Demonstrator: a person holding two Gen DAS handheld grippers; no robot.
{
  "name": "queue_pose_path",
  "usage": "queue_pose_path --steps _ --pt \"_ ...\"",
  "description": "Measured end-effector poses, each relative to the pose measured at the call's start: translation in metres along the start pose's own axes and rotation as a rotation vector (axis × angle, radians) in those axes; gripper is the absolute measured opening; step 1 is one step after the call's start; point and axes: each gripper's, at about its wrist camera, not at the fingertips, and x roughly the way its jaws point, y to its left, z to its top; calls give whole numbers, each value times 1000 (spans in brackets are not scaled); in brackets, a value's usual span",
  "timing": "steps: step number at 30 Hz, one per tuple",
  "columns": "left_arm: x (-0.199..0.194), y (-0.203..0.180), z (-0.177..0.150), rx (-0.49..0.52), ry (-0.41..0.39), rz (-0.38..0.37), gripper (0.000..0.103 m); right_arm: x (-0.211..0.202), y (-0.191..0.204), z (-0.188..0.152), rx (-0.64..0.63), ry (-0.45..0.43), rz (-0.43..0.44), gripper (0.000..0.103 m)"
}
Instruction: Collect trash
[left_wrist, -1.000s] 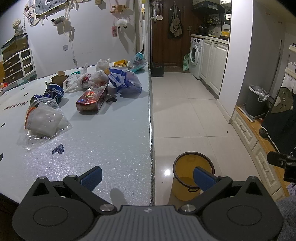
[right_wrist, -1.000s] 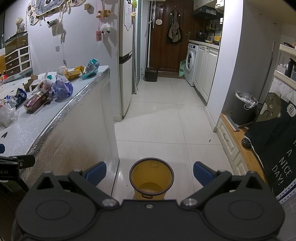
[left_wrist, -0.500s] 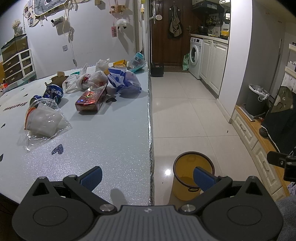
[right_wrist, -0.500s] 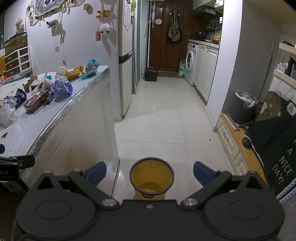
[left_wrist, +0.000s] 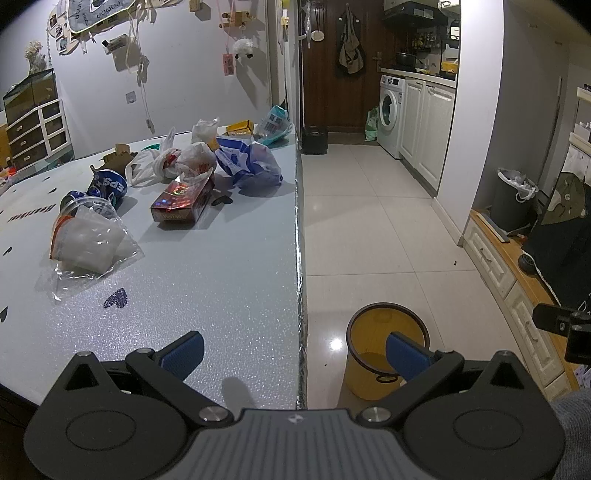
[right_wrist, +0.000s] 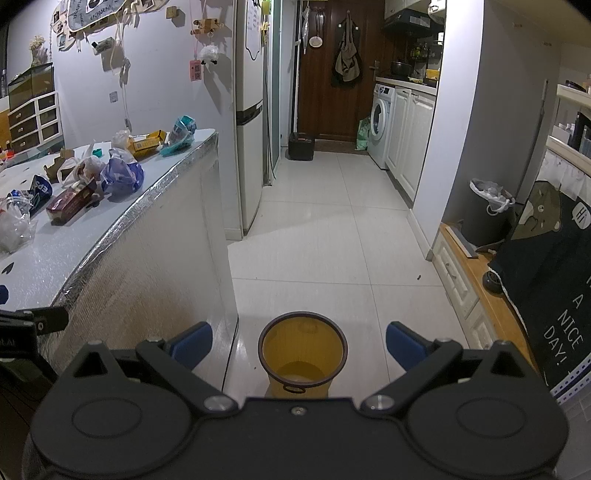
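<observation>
Both empty: left hand-held gripper (left_wrist: 293, 350) and right hand-held gripper (right_wrist: 299, 341) gape wide. Nothing collected yet. Next: reach clear bag (left_wrist: 88, 247) on tabletop (left_wrist: 221, 266), carry to bin (right_wrist: 303, 354).

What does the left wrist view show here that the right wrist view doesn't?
Only the left wrist view: the tabletop from above, with the heart-shaped mark on it. Only the right wrist view: the table's silver side panel, the fridge and the "NICE DAY" cloth. Both: the yellow bin on the floor, the red box, the blue bag, and each view's own open, empty hand-held gripper.
</observation>
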Motion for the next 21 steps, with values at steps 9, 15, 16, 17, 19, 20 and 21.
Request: queue_pose_path --steps 9,15,16,17,19,20,21 --pt "-2 -8 1 5 0 3 103 -1 -1 -3 0 3 0 101" --pt "-2 -8 1 5 -1 5 103 0 -1 -2 -1 3 0 101" --pt "-3 -9 1 5 -1 5 103 -1 -1 -3 -1 3 0 101" --pt "-3 -9 1 6 -1 5 103 -1 -1 -2 -1 3 0 101" --pt "-3 -10 1 8 -2 5 103 -1 -1 -3 -1 3 0 101" --pt "-3 -10 1 9 -3 5 103 -1 -1 -3 -1 3 0 101" --pt "-3 -10 1 10 -4 5 103 -1 -1 -3 -1 4 0 101"
